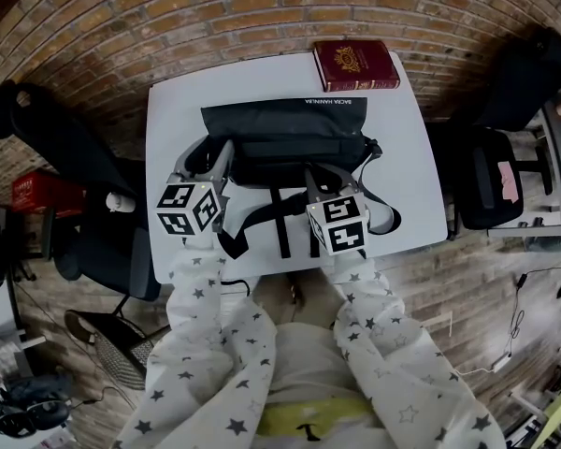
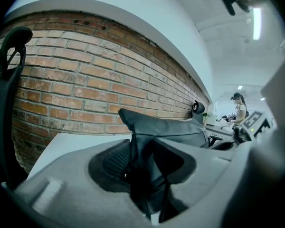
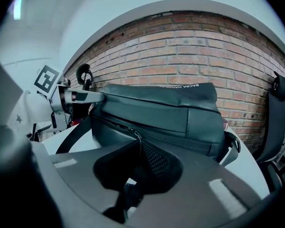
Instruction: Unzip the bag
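Note:
A black bag [image 1: 285,134] lies across the white table [image 1: 178,110]. My left gripper [image 1: 208,157] is at the bag's left end. In the left gripper view its jaws [image 2: 140,165] are shut on a fold of the bag's fabric [image 2: 171,127]. My right gripper [image 1: 325,178] is at the front of the bag, right of the middle. In the right gripper view the bag [image 3: 171,108] fills the middle. The zip slider [image 3: 133,131] sits on the front zip line, and its thin black pull runs down into my right gripper [image 3: 133,179], which is shut on it.
A red book [image 1: 355,64] lies at the table's far edge behind the bag. The bag's straps [image 1: 280,223] trail over the near edge. Black office chairs stand to the left [image 1: 47,129] and right [image 1: 491,176]. The table stands on a brick-patterned floor [image 1: 122,17].

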Available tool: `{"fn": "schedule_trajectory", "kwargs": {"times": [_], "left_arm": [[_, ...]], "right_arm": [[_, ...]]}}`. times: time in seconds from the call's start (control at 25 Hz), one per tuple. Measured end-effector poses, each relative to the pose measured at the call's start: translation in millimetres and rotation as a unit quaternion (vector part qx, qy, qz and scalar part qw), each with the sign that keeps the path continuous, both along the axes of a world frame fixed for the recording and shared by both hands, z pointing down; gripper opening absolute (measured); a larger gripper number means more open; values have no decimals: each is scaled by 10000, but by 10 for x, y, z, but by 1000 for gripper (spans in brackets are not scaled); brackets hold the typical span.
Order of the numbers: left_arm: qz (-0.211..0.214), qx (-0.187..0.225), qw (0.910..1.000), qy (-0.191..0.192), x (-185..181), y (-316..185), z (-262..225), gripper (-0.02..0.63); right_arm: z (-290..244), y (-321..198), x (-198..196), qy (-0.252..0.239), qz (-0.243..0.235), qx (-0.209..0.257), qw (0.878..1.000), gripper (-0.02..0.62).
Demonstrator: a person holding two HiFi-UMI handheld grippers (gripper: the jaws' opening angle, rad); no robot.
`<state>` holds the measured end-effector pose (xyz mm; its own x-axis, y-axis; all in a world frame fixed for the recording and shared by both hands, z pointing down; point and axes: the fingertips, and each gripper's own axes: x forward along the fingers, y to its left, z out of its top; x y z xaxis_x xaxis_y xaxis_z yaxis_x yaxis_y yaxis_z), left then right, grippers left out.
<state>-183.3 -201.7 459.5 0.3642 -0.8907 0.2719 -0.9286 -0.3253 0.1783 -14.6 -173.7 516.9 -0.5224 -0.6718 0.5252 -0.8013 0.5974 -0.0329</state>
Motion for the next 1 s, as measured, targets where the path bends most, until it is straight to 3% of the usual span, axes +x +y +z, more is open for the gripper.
{"fn": "schedule_trajectory", "kwargs": {"times": [0.72, 1.0], "left_arm": [[-289, 87, 9995, 25, -32, 14, -17, 152], [-341, 115, 9994, 21, -44, 21, -18, 152]], "right_arm": [[-48, -38, 664, -20, 821, 32, 9966, 26], [-77, -27, 741, 12, 883, 97, 9960, 25]]}}
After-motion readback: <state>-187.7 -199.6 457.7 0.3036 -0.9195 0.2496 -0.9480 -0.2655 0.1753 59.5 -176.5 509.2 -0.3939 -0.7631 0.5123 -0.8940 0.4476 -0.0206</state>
